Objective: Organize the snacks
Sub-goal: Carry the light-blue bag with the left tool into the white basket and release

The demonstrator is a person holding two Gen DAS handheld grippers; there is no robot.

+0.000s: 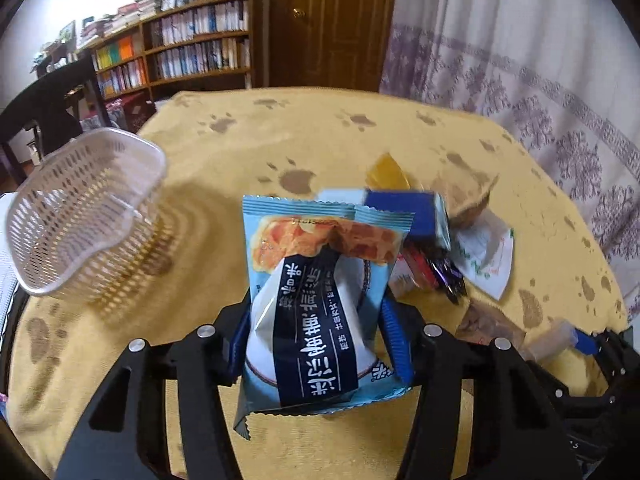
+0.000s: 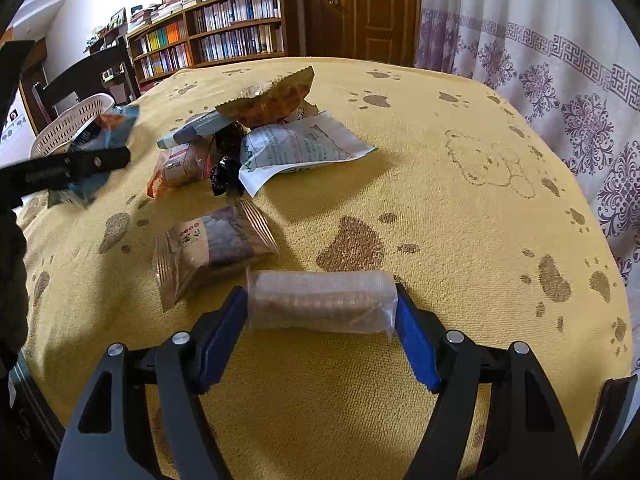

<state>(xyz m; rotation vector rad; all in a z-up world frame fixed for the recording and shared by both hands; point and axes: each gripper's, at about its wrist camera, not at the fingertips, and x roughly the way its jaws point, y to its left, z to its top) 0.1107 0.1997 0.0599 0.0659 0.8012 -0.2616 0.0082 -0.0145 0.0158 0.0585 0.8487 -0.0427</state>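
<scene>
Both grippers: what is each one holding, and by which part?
The left gripper holds a light blue snack packet by its lower side edges. The right gripper has its pads at the two ends of a clear-wrapped biscuit roll; firm grip cannot be told.

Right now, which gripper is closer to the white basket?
Left. The left gripper, shut on the blue snack packet, is beside the white basket. The right gripper sits across the table, around a biscuit roll, past the snack pile.
</scene>
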